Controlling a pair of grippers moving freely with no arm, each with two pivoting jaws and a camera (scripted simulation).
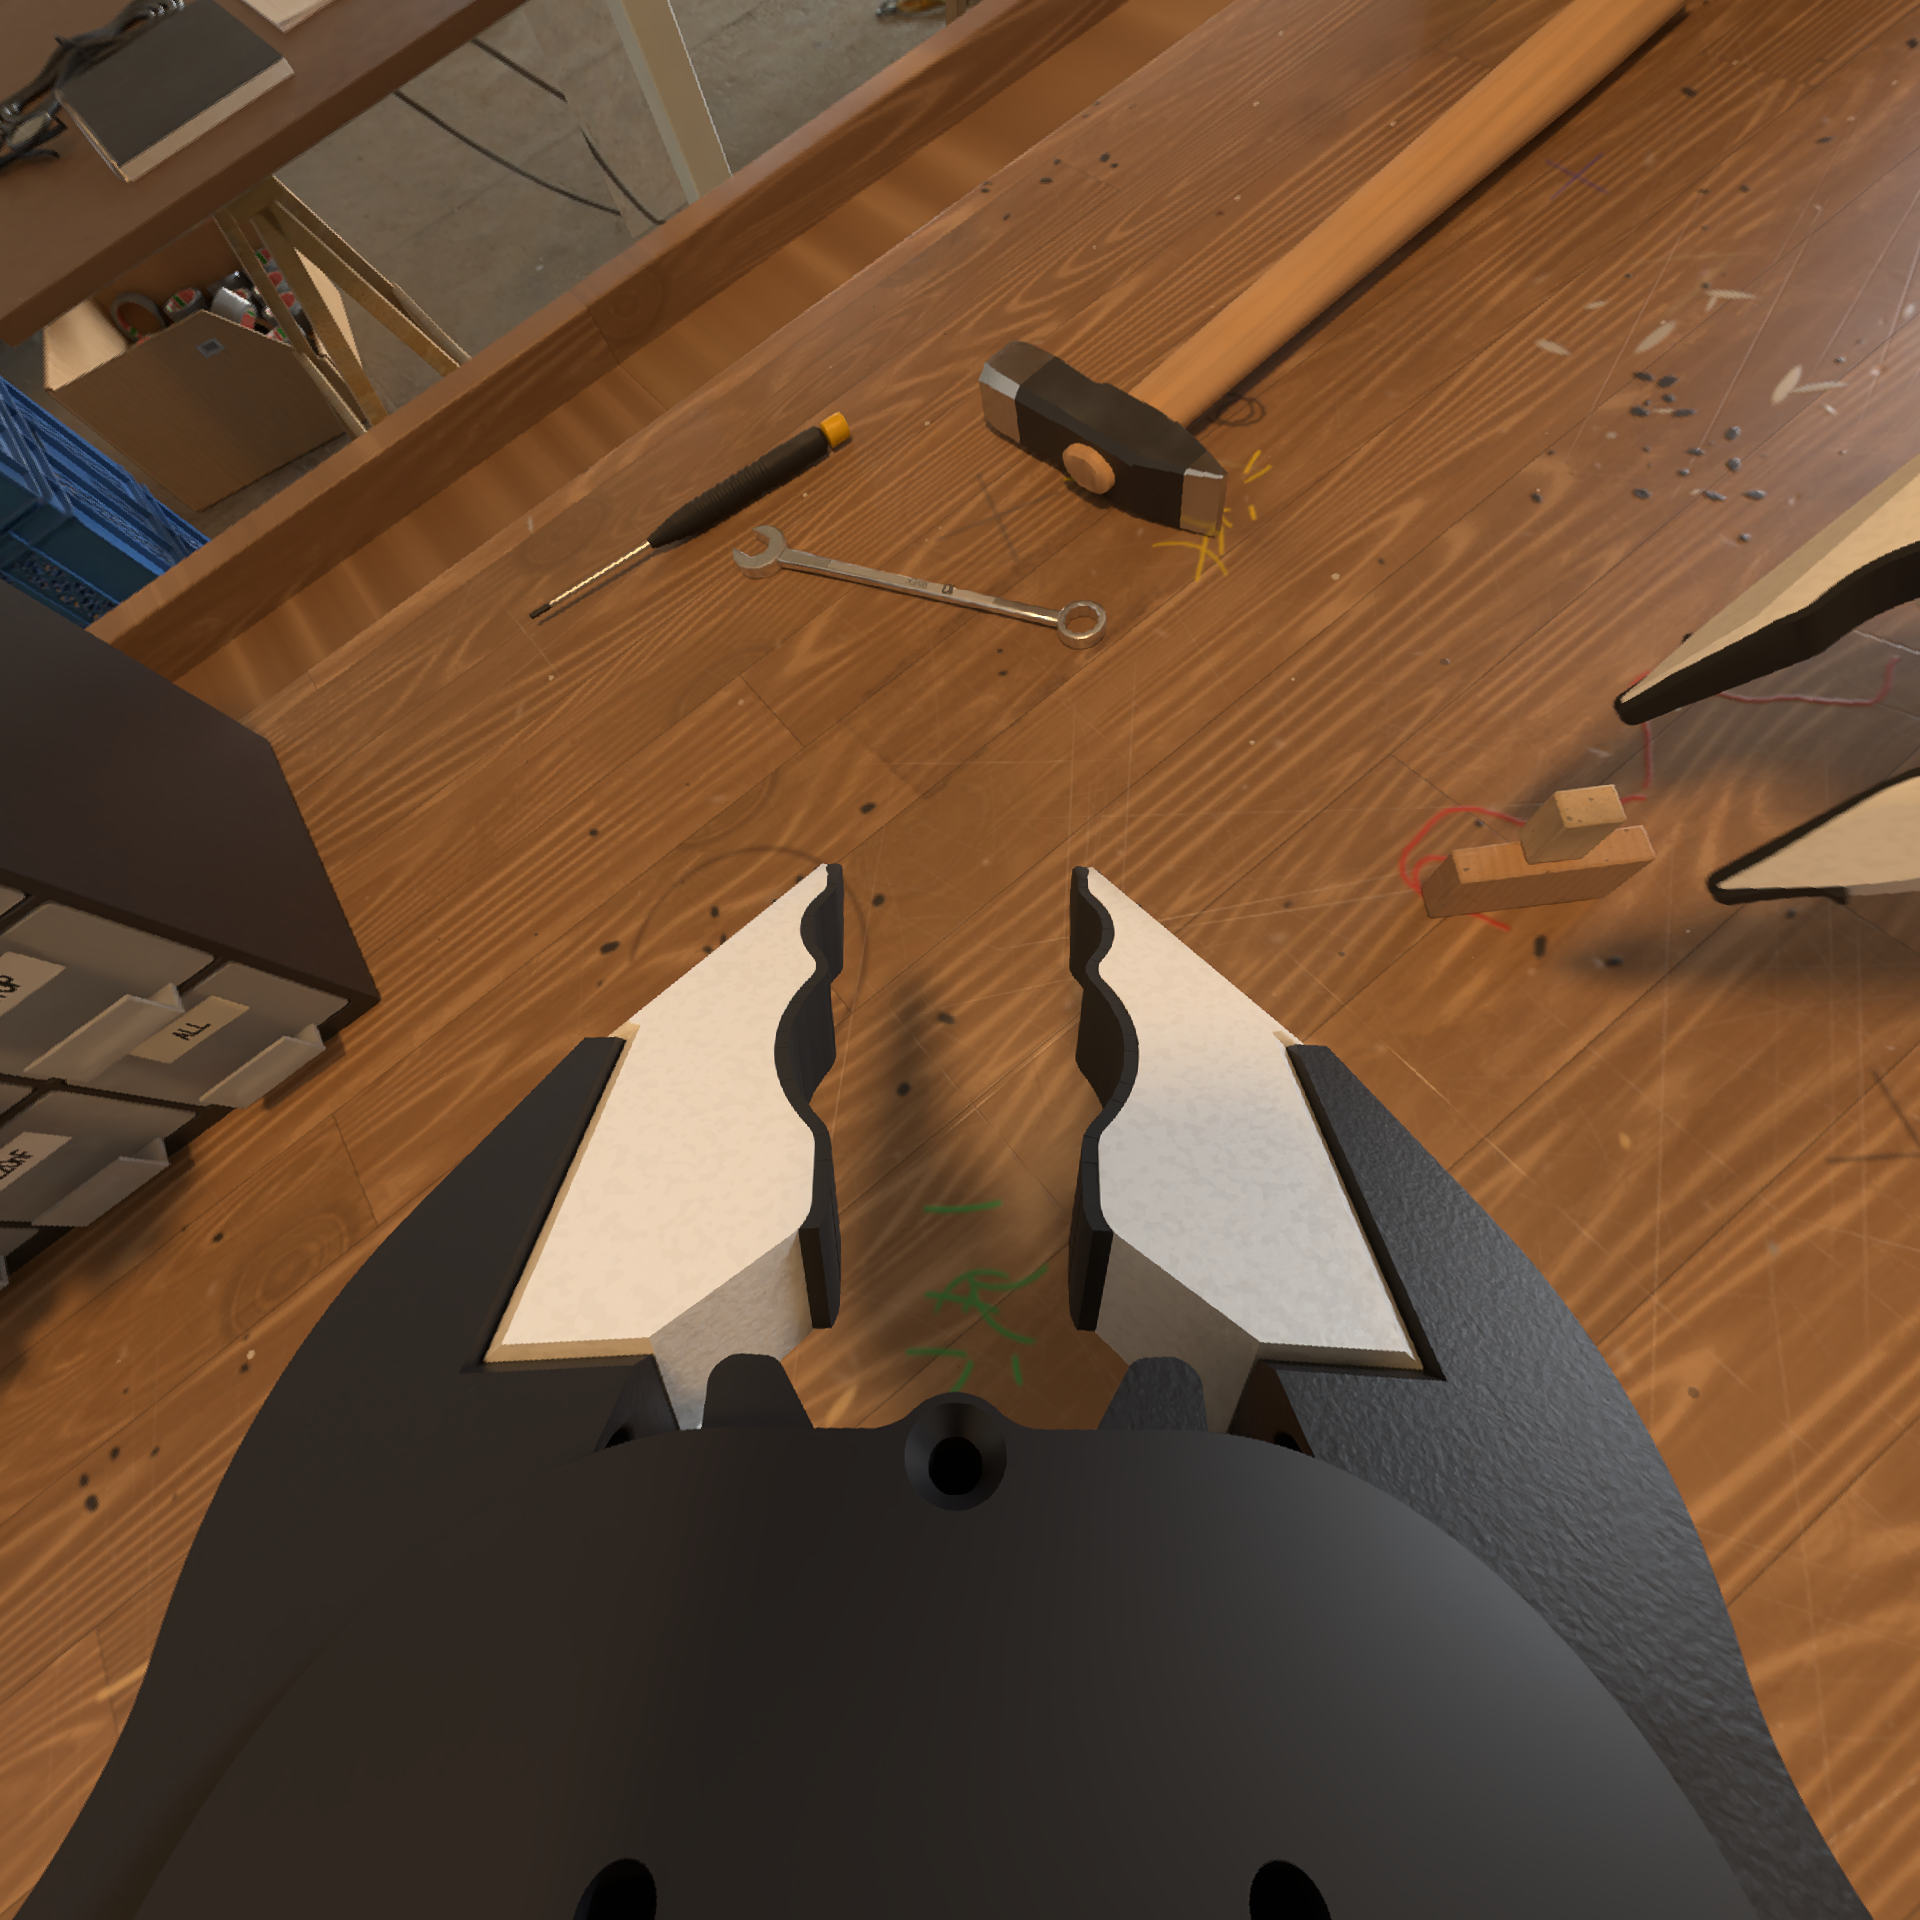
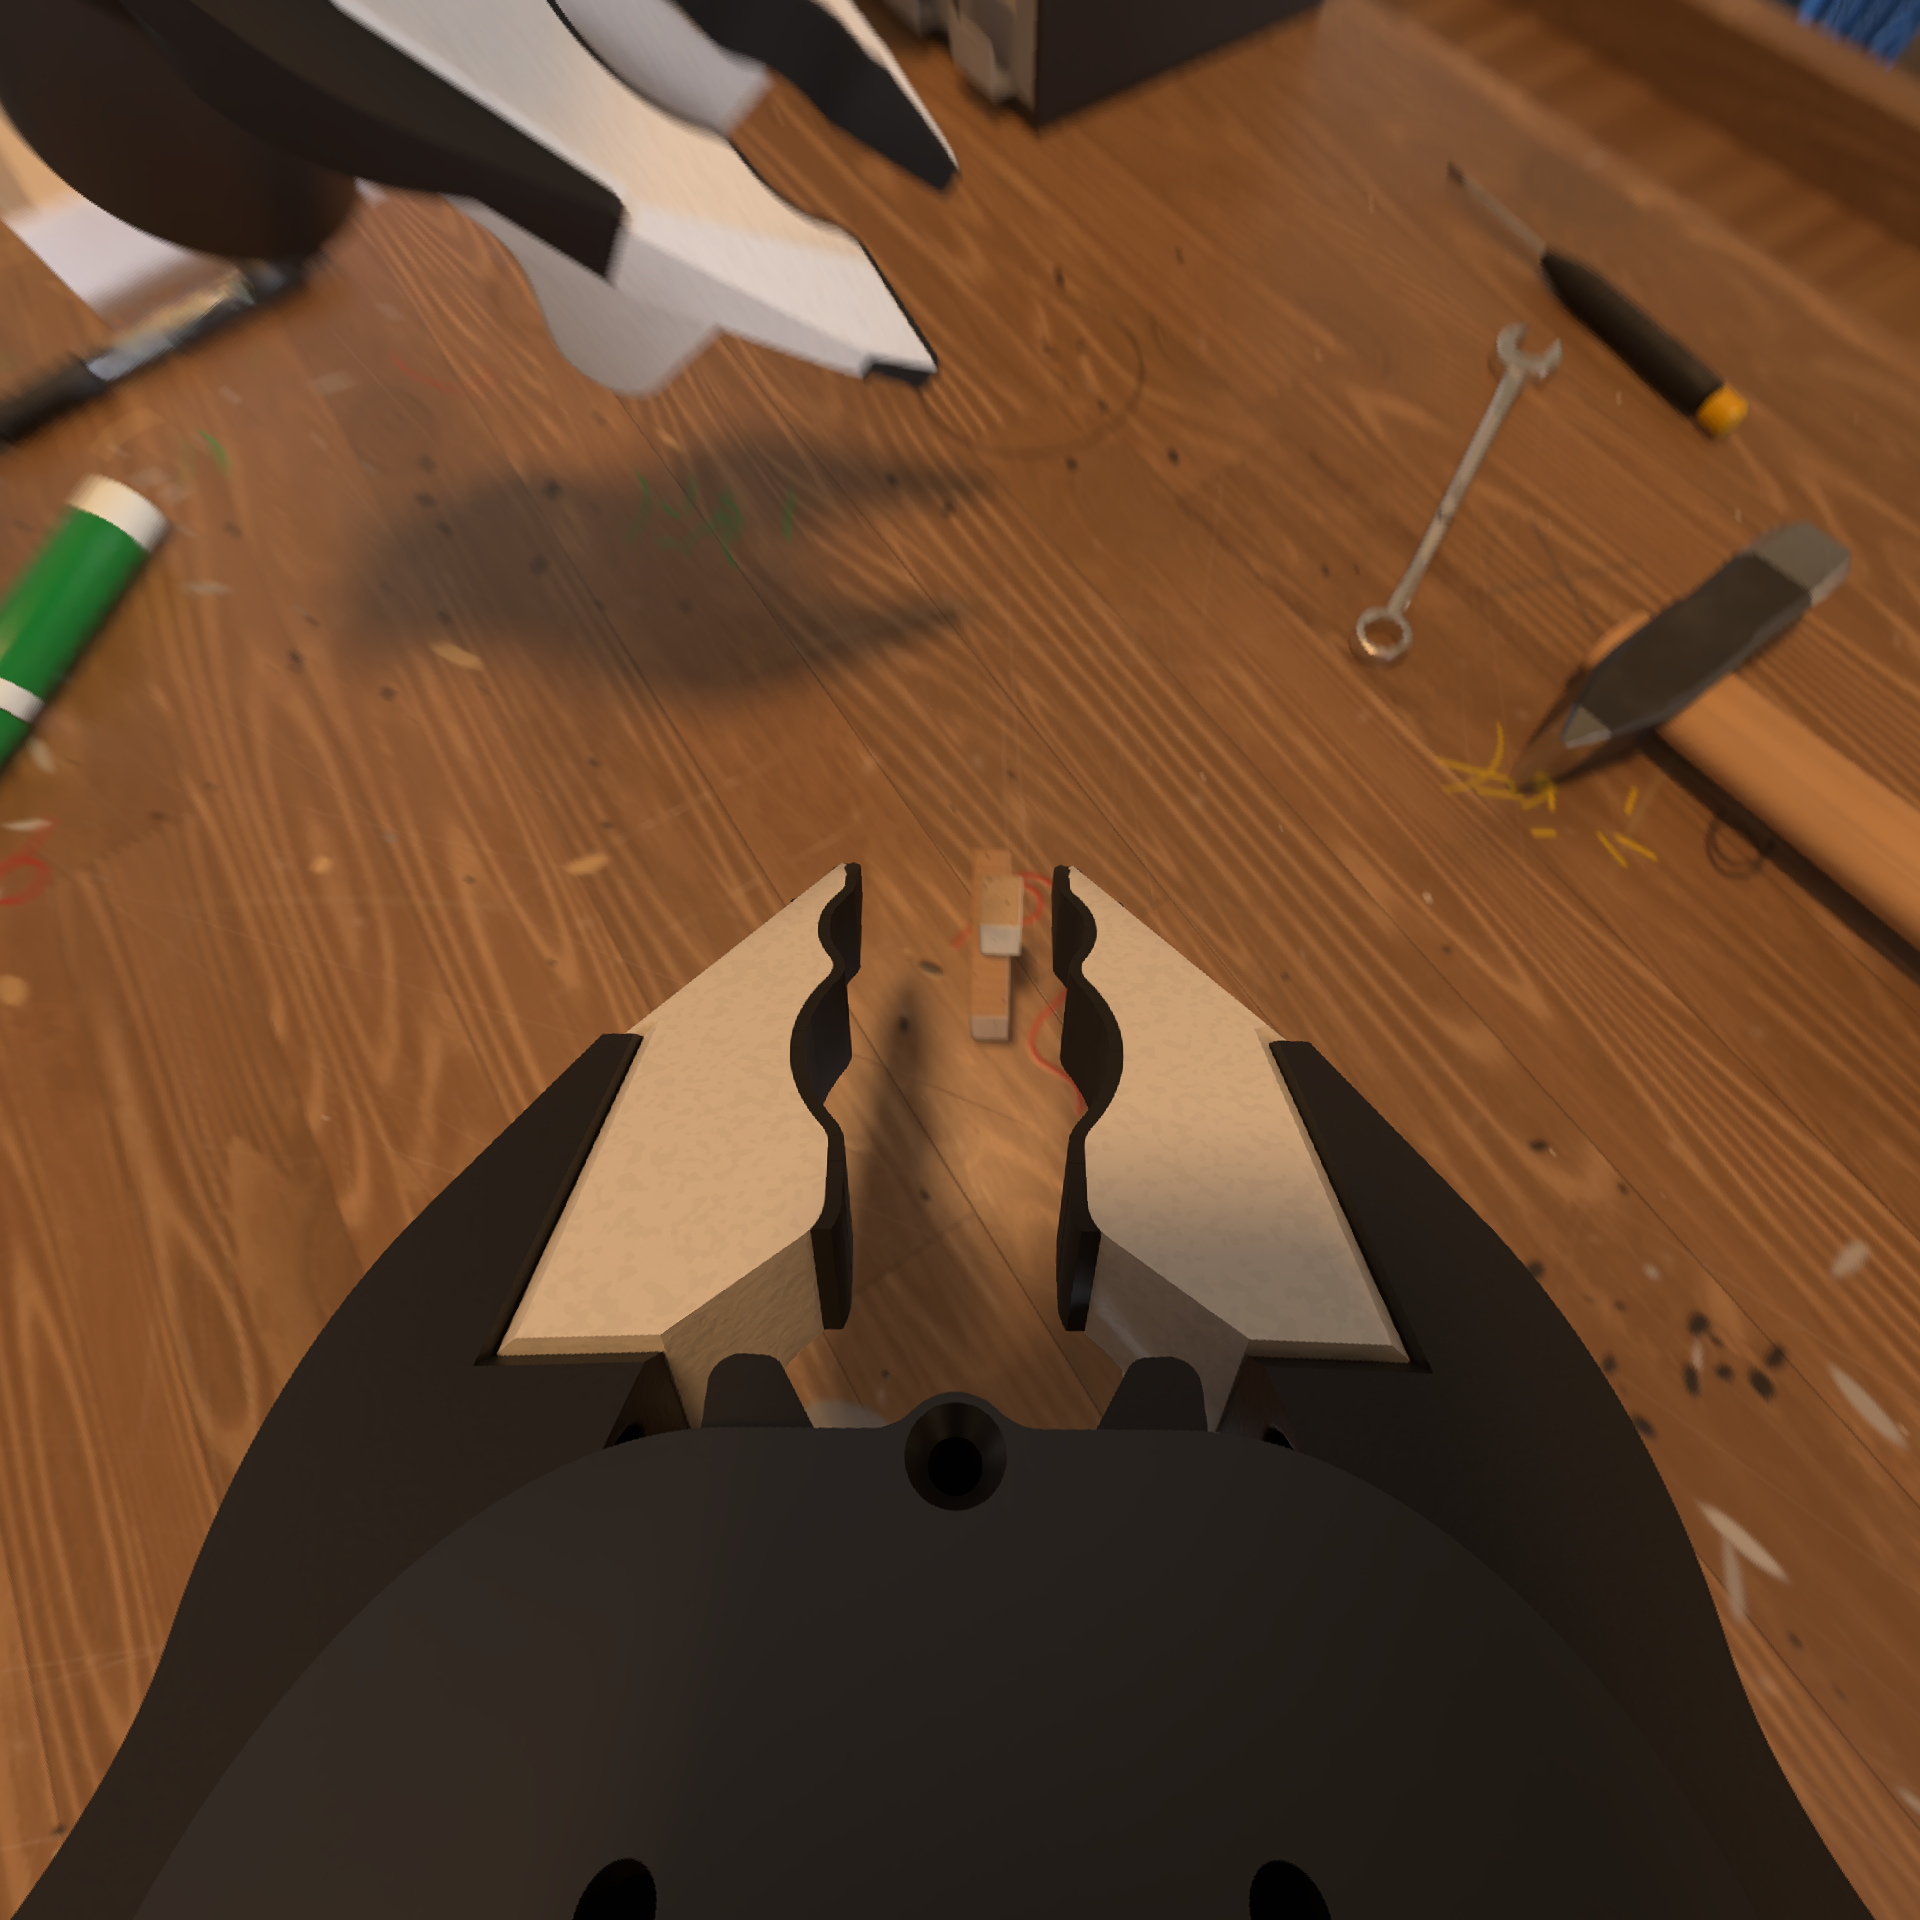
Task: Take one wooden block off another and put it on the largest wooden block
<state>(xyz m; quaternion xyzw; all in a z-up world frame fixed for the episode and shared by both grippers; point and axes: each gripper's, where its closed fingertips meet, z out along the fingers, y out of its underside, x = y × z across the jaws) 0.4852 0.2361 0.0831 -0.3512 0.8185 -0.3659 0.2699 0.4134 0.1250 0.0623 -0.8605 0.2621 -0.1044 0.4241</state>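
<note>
Left gripper (image 1: 956, 883): jaws released, nothing between them, above bare wooden surface (image 1: 1143, 1039). Right gripper (image 2: 956, 883): jaws released too, empty, above the blocks. Small wooden block (image 2: 1003, 914) resting across a longer wooden block (image 2: 992, 992), both framed between the right fingertips but farther off, on a red scribble. Off to the side: hammer (image 1: 1101, 442), combination wrench (image 1: 920, 587), screwdriver (image 1: 717, 499); green marker (image 2: 62, 613) at the edge.
</note>
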